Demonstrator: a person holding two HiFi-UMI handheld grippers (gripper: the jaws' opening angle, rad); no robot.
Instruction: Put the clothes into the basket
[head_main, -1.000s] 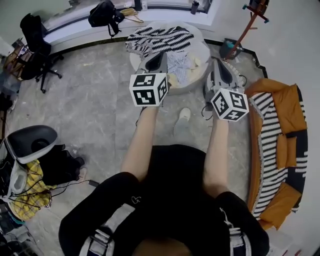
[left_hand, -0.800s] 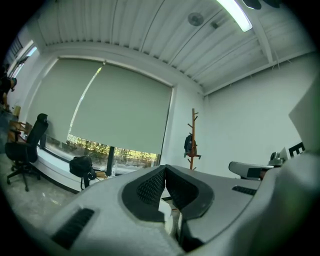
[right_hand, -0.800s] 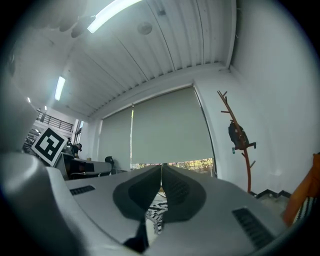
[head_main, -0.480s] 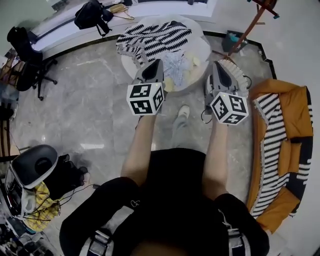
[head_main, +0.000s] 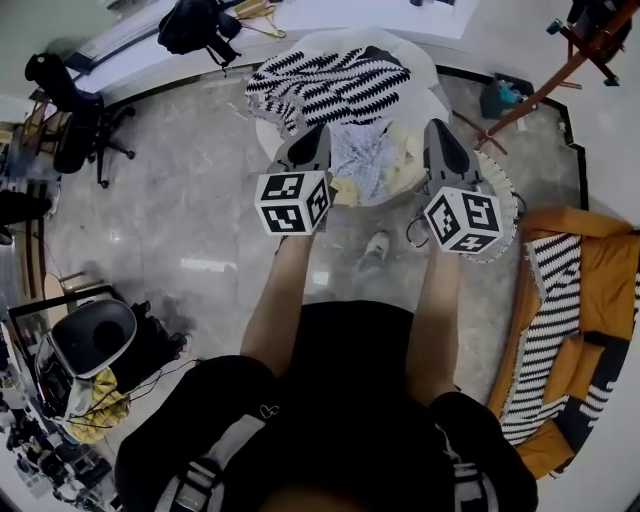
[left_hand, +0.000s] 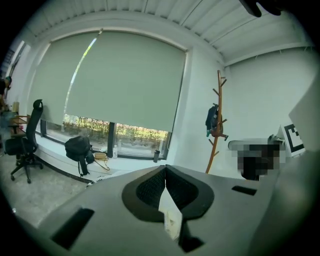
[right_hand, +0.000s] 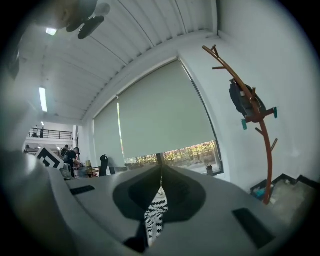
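Observation:
A round white basket (head_main: 428, 88) stands on the floor ahead, holding a black-and-white zigzag garment (head_main: 330, 85) and pale blue and yellow clothes (head_main: 368, 160). Both grippers are held out side by side over its near rim. My left gripper (head_main: 320, 133) is shut on a strip of pale cloth (left_hand: 169, 212) that hangs between its jaws (left_hand: 165, 171). My right gripper (head_main: 437, 128) is shut on a black-and-white striped cloth (right_hand: 156, 212), pinched at the jaw tips (right_hand: 161, 172). That striped cloth hangs below the right gripper (head_main: 500, 205) in the head view.
An orange sofa with a striped blanket (head_main: 585, 300) stands at the right. A wooden coat rack (head_main: 560, 70) and a teal bin (head_main: 500, 98) are behind the basket. An office chair (head_main: 70, 100), a black backpack (head_main: 195, 25) and cluttered gear (head_main: 90, 335) are on the left. One shoe (head_main: 375, 245) lies on the floor.
The person has walked toward the basket, and both grippers have come forward and lower over its near rim. Both stay shut on their cloth.

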